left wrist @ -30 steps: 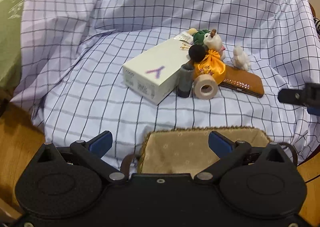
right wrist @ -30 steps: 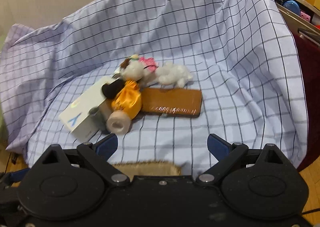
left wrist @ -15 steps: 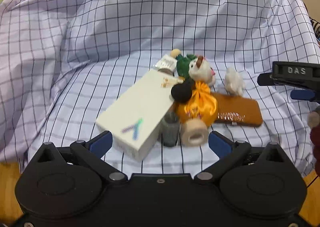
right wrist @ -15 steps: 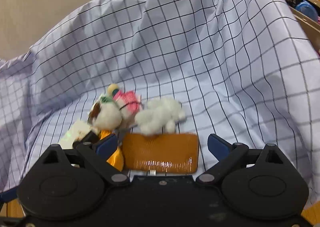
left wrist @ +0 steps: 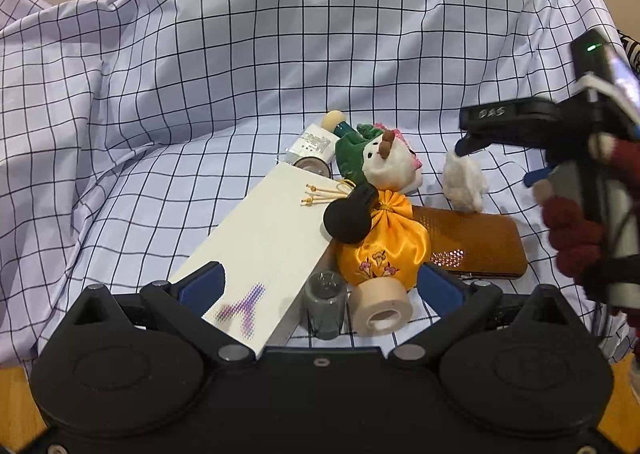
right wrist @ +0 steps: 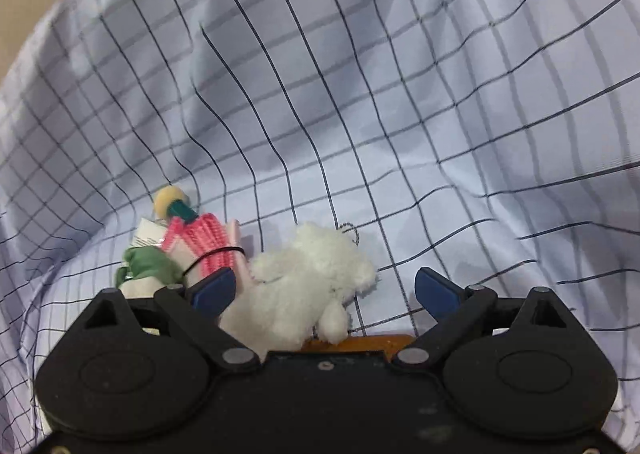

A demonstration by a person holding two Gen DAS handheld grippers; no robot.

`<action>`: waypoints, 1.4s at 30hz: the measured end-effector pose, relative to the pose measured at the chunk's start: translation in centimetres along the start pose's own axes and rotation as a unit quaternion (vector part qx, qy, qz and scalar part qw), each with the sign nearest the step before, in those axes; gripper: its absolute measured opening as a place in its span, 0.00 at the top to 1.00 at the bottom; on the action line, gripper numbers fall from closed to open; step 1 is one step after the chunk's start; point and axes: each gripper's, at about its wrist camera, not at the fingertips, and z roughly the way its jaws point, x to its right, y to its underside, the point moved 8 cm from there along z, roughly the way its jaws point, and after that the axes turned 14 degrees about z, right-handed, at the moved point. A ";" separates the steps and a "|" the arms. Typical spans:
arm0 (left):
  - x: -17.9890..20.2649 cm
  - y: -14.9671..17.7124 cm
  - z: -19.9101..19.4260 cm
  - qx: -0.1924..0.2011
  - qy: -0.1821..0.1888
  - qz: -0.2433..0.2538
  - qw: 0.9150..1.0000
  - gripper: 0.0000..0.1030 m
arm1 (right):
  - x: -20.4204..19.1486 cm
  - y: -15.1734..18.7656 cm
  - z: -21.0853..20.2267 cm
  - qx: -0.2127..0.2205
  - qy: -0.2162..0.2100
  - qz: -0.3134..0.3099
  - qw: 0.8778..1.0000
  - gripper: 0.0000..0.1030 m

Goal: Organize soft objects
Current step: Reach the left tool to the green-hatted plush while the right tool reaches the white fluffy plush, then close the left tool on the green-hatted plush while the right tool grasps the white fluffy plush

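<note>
**A:** Left wrist view first: what lies on the checked cloth point(left wrist: 248, 66)?

**B:** A cluster of things. A long white box point(left wrist: 260, 250) lies diagonally, with a snowman plush point(left wrist: 390, 162) in a green hat at its far end. An orange satin pouch point(left wrist: 382, 250) sits against the box, a black round ball point(left wrist: 348, 216) resting on its top. A roll of beige tape point(left wrist: 382, 312) and a small grey bottle point(left wrist: 326, 304) stand just in front of the pouch. A brown case point(left wrist: 476, 246) lies flat to the right, touching the pouch.

**A:** And the small white plush?

**B:** The white fluffy toy point(left wrist: 464, 182) sits at the far edge of the brown case. The right tongs point(left wrist: 466, 134) hang just above it, one blue tip close to its top.

**A:** State of the tongs?

**B:** The left tongs point(left wrist: 320, 286) are spread wide, holding nothing, low over the near end of the box and the tape. From the right wrist view the right tongs point(right wrist: 324, 290) are also spread apart; the white toy point(right wrist: 308, 286) lies between the fingers, nearer the left one, not pinched.

**A:** Anything else beside it there?

**B:** A pink ribbed item point(right wrist: 208, 242) bound with a black band, just left of the toy.
</note>
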 end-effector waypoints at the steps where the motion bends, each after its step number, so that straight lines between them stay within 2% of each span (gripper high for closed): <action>1: -0.1 -0.1 0.1 0.000 0.000 0.000 1.000 0.04 | 0.0 0.0 0.7 -0.006 0.004 0.002 1.000 0.08; 4: -0.3 -0.4 0.5 -0.001 0.000 0.001 1.000 0.04 | 0.1 0.1 2.5 -0.028 0.004 0.011 1.000 0.11; 5: -0.3 -0.6 0.6 -0.001 0.001 0.002 1.000 0.04 | 0.1 0.0 3.0 -0.037 -0.001 0.014 0.999 0.16; 6: -0.3 -0.7 0.8 -0.002 0.000 0.003 1.000 0.04 | 0.0 0.0 3.4 -0.046 -0.010 0.016 0.999 0.26; 8: -0.2 -1.1 1.1 -0.003 -0.001 0.006 1.000 0.04 | -0.2 0.1 3.9 -0.061 -0.026 0.018 0.998 0.35; 9: -0.1 -1.4 1.2 -0.002 0.001 0.008 1.000 0.04 | -0.2 0.0 4.2 -0.067 -0.032 0.019 0.997 0.47; 10: 0.0 -1.6 1.4 -0.002 0.002 0.009 1.000 0.04 | -0.4 0.0 4.3 -0.074 -0.042 0.019 0.996 0.48; 13: 0.2 -2.6 1.9 0.001 0.013 0.010 1.000 0.04 | -0.4 -0.4 3.9 -0.062 -0.052 0.014 0.997 0.56; 14: 0.3 -3.0 2.2 0.001 0.016 0.008 1.000 0.04 | -0.3 -0.6 3.5 -0.055 -0.053 0.009 0.997 0.64; 15: 0.3 -3.4 2.5 0.001 0.019 0.007 1.000 0.04 | -0.2 -0.7 3.0 -0.049 -0.055 0.006 0.997 0.68; 17: 0.4 -4.4 3.2 0.001 0.025 0.005 1.000 0.04 | 0.0 -1.1 2.1 -0.033 -0.056 -0.001 0.998 0.72; 23: 0.7 -7.4 6.5 -0.013 0.048 -0.004 0.999 0.04 | 1.9 -1.6 2.2 -0.005 -0.015 -0.026 1.000 0.72; 27: 1.3 -8.6 8.9 -0.035 0.054 -0.002 0.998 0.04 | 3.2 -2.1 2.0 -0.001 -0.023 -0.010 1.000 0.70; 33: 2.2 -9.3 11.3 -0.056 0.065 0.000 0.996 0.05 | 4.0 -2.8 1.4 0.013 -0.024 -0.018 0.999 0.70; 35: 2.4 -9.2 11.8 -0.064 0.069 0.001 0.996 0.09 | 3.9 -2.8 1.6 0.015 -0.027 -0.017 0.999 0.70; 38: 2.6 -9.0 12.7 -0.079 0.082 -0.007 0.993 0.27 | 4.2 -3.0 1.2 0.017 -0.028 -0.017 0.999 0.66; 40: 2.3 -9.1 13.0 -0.081 0.078 -0.012 0.994 0.47 | 4.2 -3.0 1.3 0.019 -0.029 -0.019 0.999 0.63; 42: 2.3 -9.2 13.1 -0.078 0.088 -0.017 0.993 0.47 | 4.1 -3.0 1.4 0.023 -0.026 -0.022 0.999 0.55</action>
